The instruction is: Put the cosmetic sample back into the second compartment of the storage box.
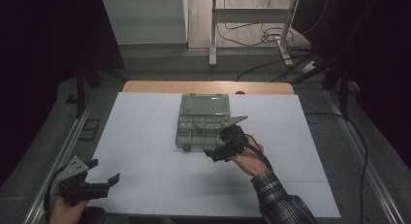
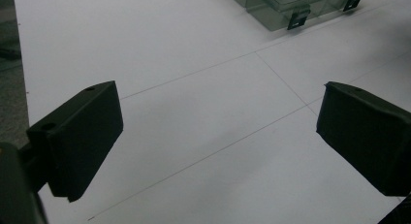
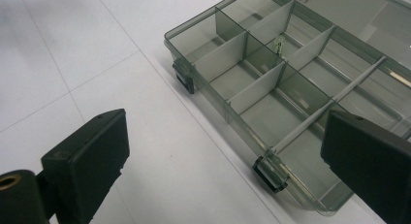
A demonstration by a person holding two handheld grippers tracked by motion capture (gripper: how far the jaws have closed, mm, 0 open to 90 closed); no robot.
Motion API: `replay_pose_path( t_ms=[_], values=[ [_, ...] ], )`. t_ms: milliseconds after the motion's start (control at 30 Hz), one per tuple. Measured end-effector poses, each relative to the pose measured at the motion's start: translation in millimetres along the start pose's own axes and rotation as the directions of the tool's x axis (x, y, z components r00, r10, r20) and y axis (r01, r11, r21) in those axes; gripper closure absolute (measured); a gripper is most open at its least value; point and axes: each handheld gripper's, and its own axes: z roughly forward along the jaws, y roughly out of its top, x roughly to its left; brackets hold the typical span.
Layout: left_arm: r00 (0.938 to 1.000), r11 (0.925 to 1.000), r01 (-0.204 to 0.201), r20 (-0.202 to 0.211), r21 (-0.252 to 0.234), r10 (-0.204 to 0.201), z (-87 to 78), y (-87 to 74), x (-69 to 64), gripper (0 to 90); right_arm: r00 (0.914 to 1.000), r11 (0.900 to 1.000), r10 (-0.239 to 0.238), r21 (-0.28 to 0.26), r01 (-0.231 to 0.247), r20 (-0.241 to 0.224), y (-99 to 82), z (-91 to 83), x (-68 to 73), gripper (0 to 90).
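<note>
A smoky clear compartment box (image 1: pixel 196 129) lies mid-table with its lid (image 1: pixel 204 105) folded back flat behind it. My right gripper (image 1: pixel 216 142) hovers at the box's front right corner, open, with nothing between its jaws. In the right gripper view the gripper (image 3: pixel 223 161) looks down on the box (image 3: pixel 257 95), its dividers and two front latches (image 3: pixel 269 171). One small pale item (image 3: pixel 279 43) stands in a far compartment. My left gripper (image 1: pixel 103 170) is open and empty low over the table's front left corner. The left gripper view has its gripper (image 2: pixel 218 136) over bare white surface, the box (image 2: pixel 278 13) far off.
The white table top (image 1: pixel 145 136) has thin seam lines and a wooden edge (image 1: pixel 160 86) at the back. Metal rails run along both sides. Beyond the table stand desk legs (image 1: pixel 212 35) and loose cables (image 1: pixel 271 37) on the floor.
</note>
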Motion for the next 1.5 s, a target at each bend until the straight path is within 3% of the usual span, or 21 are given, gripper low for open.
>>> replay_pose_path(
  t_ms=[300,767,1333,1500],
  values=[
    [1.0000,1.0000,-0.005,-0.004,0.002,0.005,0.0,0.0,-0.4,3.3,0.9996,1.0000,0.004,-0.007,-0.004,-0.027,-9.8,-10.9,1.0,3.6],
    [1.0000,1.0000,0.004,-0.006,0.001,-0.004,-1.3,-0.9,-0.2,3.3,0.9996,0.9998,0.018,0.001,-0.018,-0.021,-27.1,-25.9,1.3,0.0],
    [0.9999,1.0000,0.008,-0.011,0.001,-0.008,-2.7,-1.7,-0.2,3.2,0.9979,0.9957,0.056,-0.076,-0.053,0.033,-54.7,-54.7,-0.7,0.0],
    [0.9999,0.9999,0.010,-0.012,-0.001,-0.010,-3.0,-1.9,0.0,3.2,0.9971,0.9957,0.055,-0.077,-0.051,0.052,-64.5,-63.1,0.1,0.0]
  ],
)
